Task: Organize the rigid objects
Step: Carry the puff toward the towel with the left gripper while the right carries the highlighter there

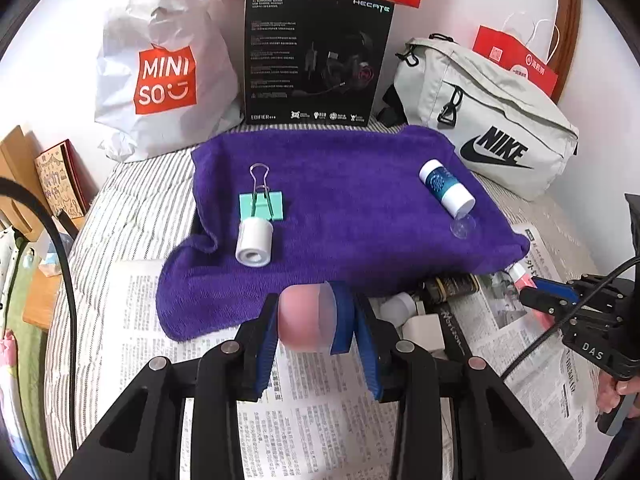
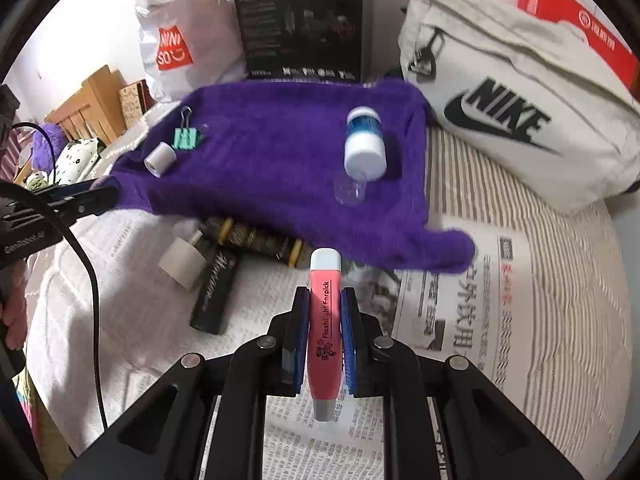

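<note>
Both tongs clamped: L tongs [image 1: 316, 320] on pink cap [image 1: 306, 318]; R tongs [image 2: 325, 336] on pink tube [image 2: 324, 320].

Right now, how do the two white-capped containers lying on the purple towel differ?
The small white roll-shaped container is all white and short, and lies by the green binder clip. The blue-labelled bottle is longer, has a teal band, and lies at the other end beside a clear dome cap. Both rest on their sides on the purple towel.

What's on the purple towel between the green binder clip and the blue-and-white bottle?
Nothing: bare purple towel runs from the binder clip to the bottle. The left wrist view shows it clearest; the right wrist view agrees.
</note>
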`<state>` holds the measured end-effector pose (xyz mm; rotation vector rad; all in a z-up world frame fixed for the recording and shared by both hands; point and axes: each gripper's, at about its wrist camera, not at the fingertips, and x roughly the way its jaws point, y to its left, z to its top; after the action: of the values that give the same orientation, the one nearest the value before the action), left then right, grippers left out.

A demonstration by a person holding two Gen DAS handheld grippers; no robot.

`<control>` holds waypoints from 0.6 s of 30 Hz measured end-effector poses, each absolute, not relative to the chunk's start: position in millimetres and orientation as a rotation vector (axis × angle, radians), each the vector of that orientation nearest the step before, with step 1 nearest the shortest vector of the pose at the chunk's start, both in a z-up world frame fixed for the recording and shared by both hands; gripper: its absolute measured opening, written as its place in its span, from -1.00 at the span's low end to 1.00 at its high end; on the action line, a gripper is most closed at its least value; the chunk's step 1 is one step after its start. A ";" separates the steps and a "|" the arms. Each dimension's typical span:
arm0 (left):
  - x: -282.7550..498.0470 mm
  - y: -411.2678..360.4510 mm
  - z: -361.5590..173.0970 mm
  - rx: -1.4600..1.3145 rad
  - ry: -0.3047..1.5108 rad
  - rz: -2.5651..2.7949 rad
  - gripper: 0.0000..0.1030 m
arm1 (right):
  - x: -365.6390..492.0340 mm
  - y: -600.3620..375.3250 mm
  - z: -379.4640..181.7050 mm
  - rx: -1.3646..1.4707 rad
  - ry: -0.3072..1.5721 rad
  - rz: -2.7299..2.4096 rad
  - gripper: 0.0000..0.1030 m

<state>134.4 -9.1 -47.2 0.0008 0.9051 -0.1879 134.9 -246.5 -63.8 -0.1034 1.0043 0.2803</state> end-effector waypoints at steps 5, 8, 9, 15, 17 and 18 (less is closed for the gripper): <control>143.5 -7.5 -40.7 -0.009 0.896 -0.187 -0.33 | 150.2 -241.9 -51.6 -0.100 0.989 0.296 -0.71; 150.9 -7.2 -38.8 -0.003 0.895 -0.184 -0.33 | 162.5 -239.6 -48.2 -0.095 0.988 0.303 -0.71; 153.1 -7.3 -38.6 -0.003 0.896 -0.185 -0.33 | 166.3 -238.9 -47.0 -0.093 0.986 0.306 -0.71; 168.9 -4.6 -39.0 -0.001 0.897 -0.178 -0.33 | 198.8 -227.8 -41.5 -0.101 0.973 0.322 -0.71; 175.3 -4.7 -41.0 0.003 0.903 -0.181 -0.33 | 211.2 -222.2 -43.5 -0.108 0.978 0.330 -0.71; 179.0 -4.9 -42.0 0.006 0.905 -0.178 -0.33 | 217.2 -219.3 -45.0 -0.111 0.980 0.333 -0.71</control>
<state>179.0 -4.9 -42.0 0.0061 0.9053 -0.1783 217.2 -219.3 -45.0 -0.1107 0.9802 0.3325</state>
